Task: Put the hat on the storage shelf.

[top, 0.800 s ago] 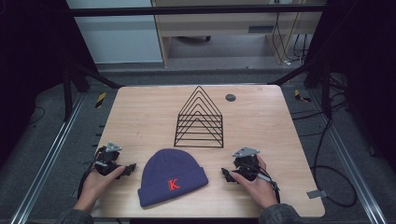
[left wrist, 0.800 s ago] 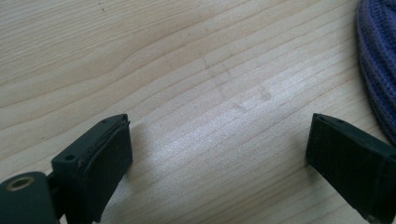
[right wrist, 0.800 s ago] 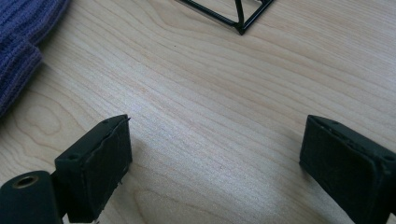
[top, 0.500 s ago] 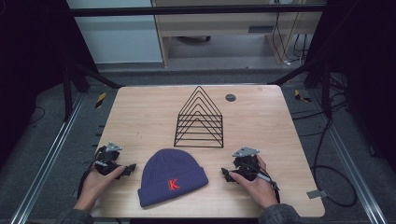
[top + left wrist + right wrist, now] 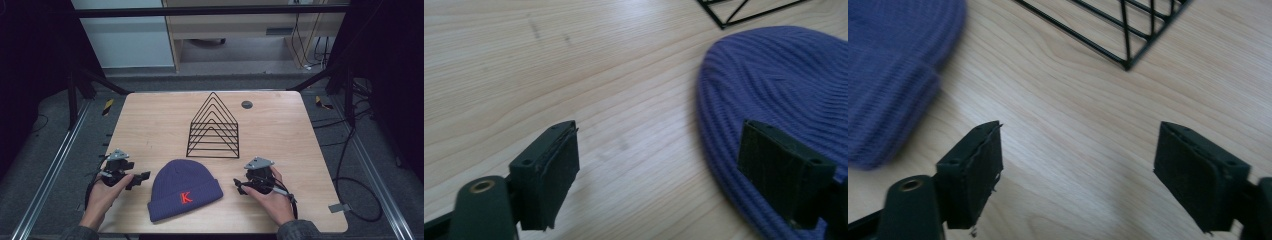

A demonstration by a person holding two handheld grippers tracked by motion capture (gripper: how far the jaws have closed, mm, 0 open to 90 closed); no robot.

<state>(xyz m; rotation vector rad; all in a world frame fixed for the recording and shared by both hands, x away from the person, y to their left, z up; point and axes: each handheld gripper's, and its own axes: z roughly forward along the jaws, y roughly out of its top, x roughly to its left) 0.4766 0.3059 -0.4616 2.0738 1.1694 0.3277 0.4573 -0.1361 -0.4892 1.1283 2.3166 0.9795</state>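
Observation:
A purple knit beanie (image 5: pixel 184 189) with a red K lies flat near the table's front edge, between my two hands. My left gripper (image 5: pixel 140 179) rests just left of it, jaws open and pointing at its side. In the left gripper view (image 5: pixel 659 165) bare wood lies between the jaws and the beanie (image 5: pixel 774 95) sits just behind the right jaw. My right gripper (image 5: pixel 238 186) sits just right of the beanie, open. Its jaws frame bare wood in the right gripper view (image 5: pixel 1075 170), with the beanie's cuff (image 5: pixel 893 75) off to the left.
A black wire rack (image 5: pixel 214 127) with triangular dividers stands in the middle of the wooden table (image 5: pixel 150 120), behind the beanie. A small dark round disc (image 5: pixel 246 104) lies at the back right. Cables and dark frame legs surround the table on the floor.

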